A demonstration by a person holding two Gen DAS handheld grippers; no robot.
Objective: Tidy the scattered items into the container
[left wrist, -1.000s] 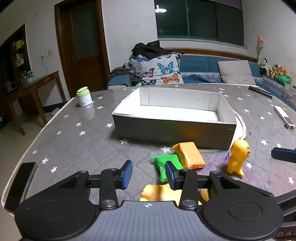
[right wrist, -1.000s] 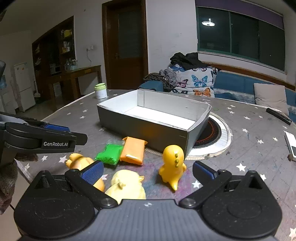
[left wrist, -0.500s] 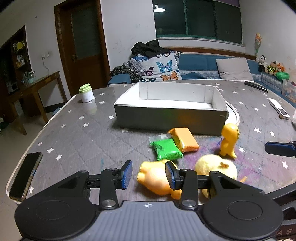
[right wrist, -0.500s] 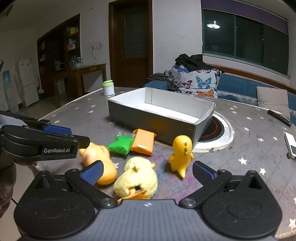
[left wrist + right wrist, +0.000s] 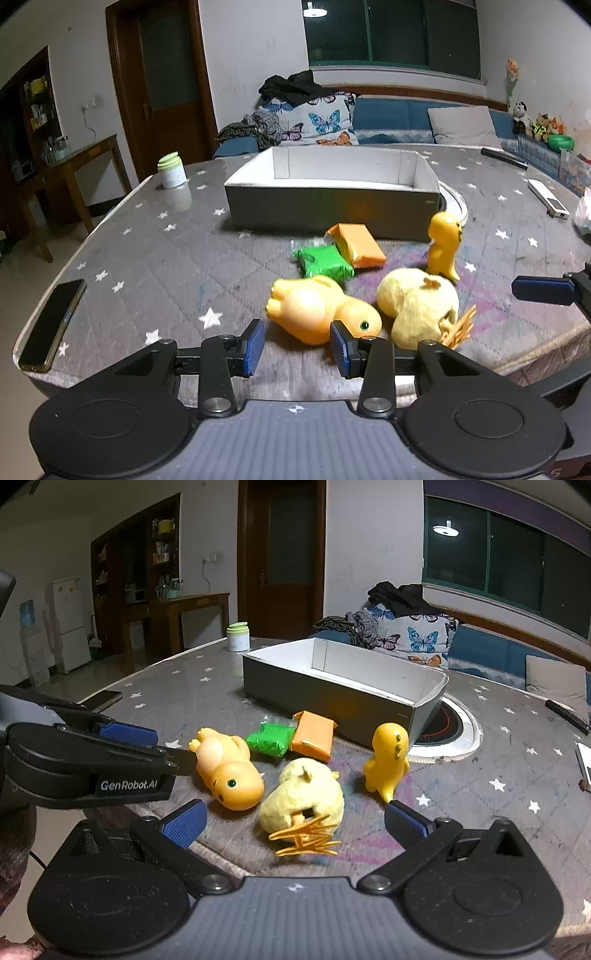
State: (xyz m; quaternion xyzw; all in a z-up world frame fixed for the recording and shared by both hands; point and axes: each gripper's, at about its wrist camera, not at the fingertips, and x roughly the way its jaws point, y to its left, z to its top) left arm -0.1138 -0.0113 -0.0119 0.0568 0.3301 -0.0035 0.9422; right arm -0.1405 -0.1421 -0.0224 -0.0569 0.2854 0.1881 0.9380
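Two grippers are hanging released: left gripper [image 5: 297, 347] facing the orange rubber duck-like toy [image 5: 321, 310] lying sideways, right gripper [image 5: 295, 821] wide before the fluffy yellow plush chick [image 5: 301, 801]. Each should straddle its toy's middle before closing, then lift beyond into the empty grey cardboard box [image 5: 332, 201].

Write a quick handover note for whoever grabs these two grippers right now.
Left gripper: open, empty, just short of the orange duck toy lying on its side.
Right gripper: open, empty, facing the fluffy yellow chick.
Green packet, orange packet and standing yellow figure sit in front of the grey box.
Done: nothing visible in the box. Left: all five items.
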